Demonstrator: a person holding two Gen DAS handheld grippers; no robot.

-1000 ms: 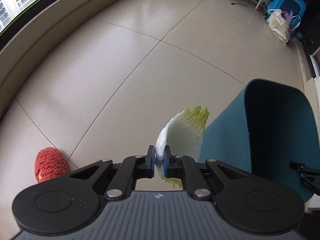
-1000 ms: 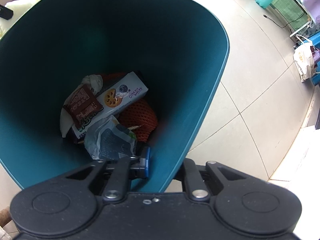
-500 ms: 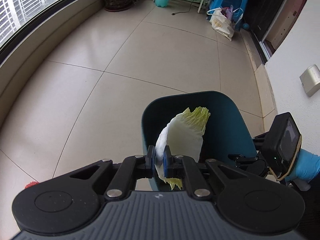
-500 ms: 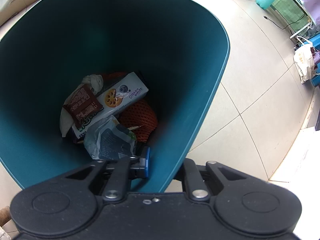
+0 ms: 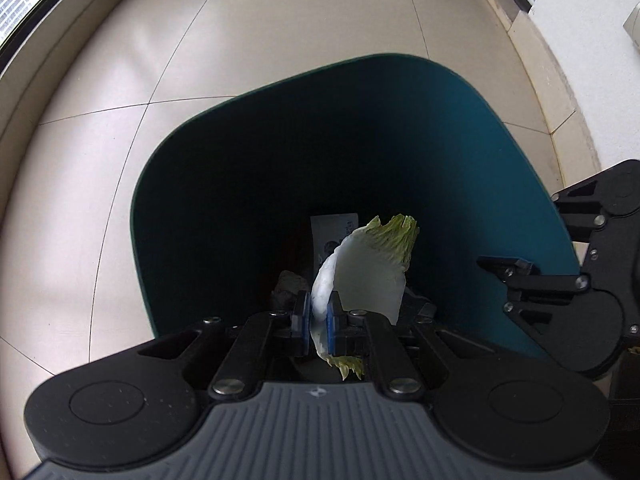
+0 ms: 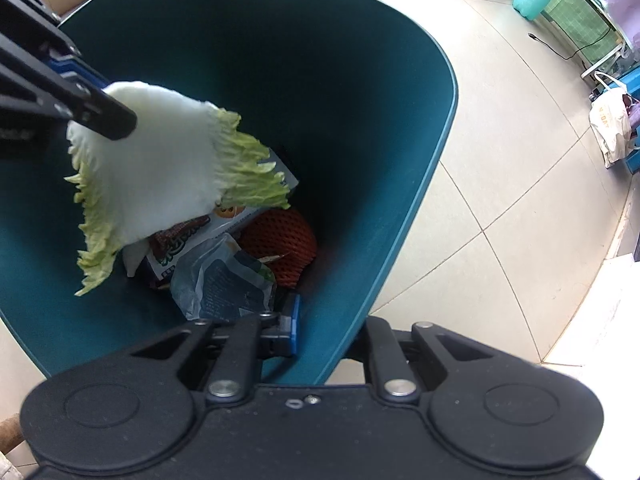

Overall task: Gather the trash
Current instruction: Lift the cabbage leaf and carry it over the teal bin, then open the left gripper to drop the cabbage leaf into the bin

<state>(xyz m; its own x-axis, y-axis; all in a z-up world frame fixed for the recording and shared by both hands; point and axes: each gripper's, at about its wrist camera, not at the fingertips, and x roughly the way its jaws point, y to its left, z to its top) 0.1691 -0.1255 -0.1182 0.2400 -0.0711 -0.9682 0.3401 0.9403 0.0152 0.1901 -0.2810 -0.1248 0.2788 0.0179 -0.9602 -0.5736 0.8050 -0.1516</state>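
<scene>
- Tiled floor [image 5: 280, 40]: teal bin [image 5: 240, 168] holding wrappers.
- Left tongs [image 5: 319, 322]: clamped on cabbage leaf [image 5: 368, 280] above bin.
- Right tongs [image 6: 328, 328]: clamped on bin wall.

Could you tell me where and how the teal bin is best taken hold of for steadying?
Grip the teal bin by its thin upright rim, from above, one finger inside and one outside the wall, as the right gripper does now; the wall is slim enough to pinch.
</scene>
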